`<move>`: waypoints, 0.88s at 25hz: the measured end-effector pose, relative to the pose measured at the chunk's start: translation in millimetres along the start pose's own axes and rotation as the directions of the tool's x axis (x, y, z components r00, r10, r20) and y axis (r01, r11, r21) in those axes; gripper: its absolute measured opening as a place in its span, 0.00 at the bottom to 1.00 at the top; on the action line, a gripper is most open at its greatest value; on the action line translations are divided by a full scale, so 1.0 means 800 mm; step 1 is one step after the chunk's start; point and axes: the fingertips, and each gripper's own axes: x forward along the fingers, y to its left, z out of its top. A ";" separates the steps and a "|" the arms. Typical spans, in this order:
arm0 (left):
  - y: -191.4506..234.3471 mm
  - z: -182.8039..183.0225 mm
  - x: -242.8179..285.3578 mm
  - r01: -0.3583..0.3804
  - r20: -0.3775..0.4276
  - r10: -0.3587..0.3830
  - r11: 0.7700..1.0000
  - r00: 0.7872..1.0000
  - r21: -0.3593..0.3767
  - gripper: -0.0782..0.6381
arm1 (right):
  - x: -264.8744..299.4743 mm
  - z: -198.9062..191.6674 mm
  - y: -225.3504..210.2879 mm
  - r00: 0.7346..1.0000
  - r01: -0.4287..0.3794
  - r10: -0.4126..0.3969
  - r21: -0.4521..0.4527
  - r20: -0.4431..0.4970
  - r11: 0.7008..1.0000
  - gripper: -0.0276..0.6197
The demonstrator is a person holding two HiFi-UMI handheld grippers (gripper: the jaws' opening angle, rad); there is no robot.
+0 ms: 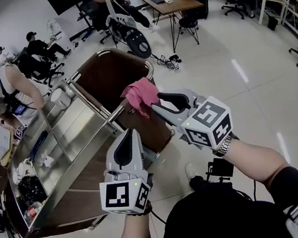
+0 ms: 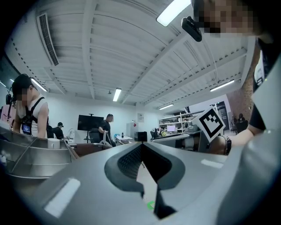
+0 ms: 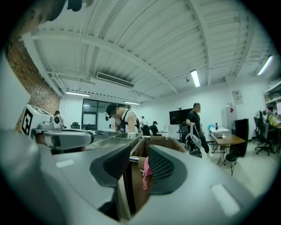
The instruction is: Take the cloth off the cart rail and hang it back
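Each gripper's cube carries black-and-white square markers. The pink cloth lies bunched over the chrome rail at the end of the steel-topped cart. The right gripper has its jaws parted around both cloth and rail, with the fabric close beside one pad. The left gripper, jaws pressed together on nothing, points up at the rail from just below. A person in a white top stands at the cart's far side, and a wooden table stands well beyond
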 end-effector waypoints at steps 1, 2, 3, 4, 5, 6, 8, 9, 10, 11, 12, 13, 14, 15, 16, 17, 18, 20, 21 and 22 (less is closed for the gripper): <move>-0.012 0.001 -0.007 0.003 0.002 -0.003 1.000 1.000 -0.002 0.11 | -0.014 0.001 0.008 1.000 0.002 -0.002 -0.003 0.004 1.000 0.22; -0.023 0.003 -0.013 0.006 0.003 -0.006 1.000 1.000 -0.003 0.11 | -0.027 0.003 0.016 1.000 0.004 -0.004 -0.007 0.009 1.000 0.22; -0.033 0.006 -0.019 0.010 0.002 -0.010 1.000 1.000 -0.005 0.11 | -0.040 0.006 0.024 1.000 0.007 -0.006 -0.011 0.013 1.000 0.22; -0.042 0.008 -0.024 0.014 0.000 -0.014 1.000 1.000 -0.006 0.11 | -0.051 0.011 0.031 1.000 0.008 -0.008 -0.016 0.018 1.000 0.22; -0.051 0.010 -0.028 0.017 -0.002 -0.017 1.000 1.000 -0.008 0.11 | -0.061 0.016 0.038 1.000 0.010 -0.009 -0.022 0.023 1.000 0.21; -0.059 0.012 -0.032 0.021 -0.004 -0.021 1.000 1.000 -0.011 0.12 | -0.071 0.021 0.045 1.000 0.011 -0.010 -0.028 0.028 1.000 0.21; -0.072 0.015 -0.037 0.027 -0.009 -0.027 1.000 1.000 -0.013 0.11 | -0.087 0.030 0.057 0.999 0.014 -0.012 -0.043 0.041 0.999 0.20; -0.078 0.016 -0.039 0.029 -0.012 -0.030 0.999 0.999 -0.013 0.11 | -0.095 0.035 0.061 0.999 0.015 -0.013 -0.051 0.049 0.999 0.19; -0.084 0.017 -0.041 0.031 -0.013 -0.031 0.999 0.999 -0.011 0.11 | -0.102 0.040 0.064 0.998 0.017 -0.013 -0.059 0.058 0.998 0.19; -0.089 0.019 -0.041 0.031 -0.015 -0.031 0.999 0.999 -0.009 0.11 | -0.109 0.044 0.067 0.998 0.017 -0.013 -0.065 0.068 0.998 0.18; -0.094 0.020 -0.042 0.030 -0.016 -0.030 1.000 0.999 -0.007 0.11 | -0.116 0.047 0.069 0.997 0.017 -0.012 -0.070 0.077 0.997 0.17; -0.099 0.020 -0.042 0.028 -0.019 -0.028 1.000 0.999 -0.005 0.11 | -0.122 0.050 0.071 0.996 0.017 -0.011 -0.074 0.086 0.997 0.17; -0.103 0.021 -0.042 0.025 -0.021 -0.025 1.000 0.999 -0.003 0.12 | -0.127 0.053 0.072 0.996 0.015 -0.008 -0.078 0.092 0.997 0.15; -0.107 0.022 -0.041 0.023 -0.024 -0.023 1.000 0.999 -0.002 0.11 | -0.132 0.055 0.073 0.995 0.013 -0.005 -0.081 0.097 0.997 0.14; -0.111 0.023 -0.040 0.020 -0.025 -0.020 1.000 0.999 -0.001 0.11 | -0.136 0.056 0.073 0.995 0.010 -0.001 -0.084 0.100 0.996 0.13; -0.115 0.023 -0.039 0.017 -0.025 -0.017 1.000 1.000 -0.001 0.11 | -0.140 0.056 0.073 0.995 0.006 0.003 -0.087 0.101 0.996 0.11; -0.118 0.023 -0.037 0.012 -0.025 -0.012 1.000 1.000 0.000 0.11 | -0.144 0.056 0.073 0.995 0.001 0.008 -0.091 0.101 0.996 0.10; -0.121 0.022 -0.034 -0.002 -0.023 0.002 1.000 1.000 -0.001 0.11 | -0.149 0.056 0.071 0.995 -0.012 0.022 -0.100 0.102 0.995 0.08; -0.122 0.021 -0.032 -0.010 -0.023 0.010 1.000 1.000 -0.001 0.12 | -0.150 0.055 0.070 0.994 -0.019 0.030 -0.104 0.103 0.994 0.07; -0.122 0.019 -0.030 -0.018 -0.024 0.018 1.000 1.000 -0.001 0.11 | -0.151 0.055 0.068 0.994 -0.026 0.038 -0.108 0.103 0.994 0.06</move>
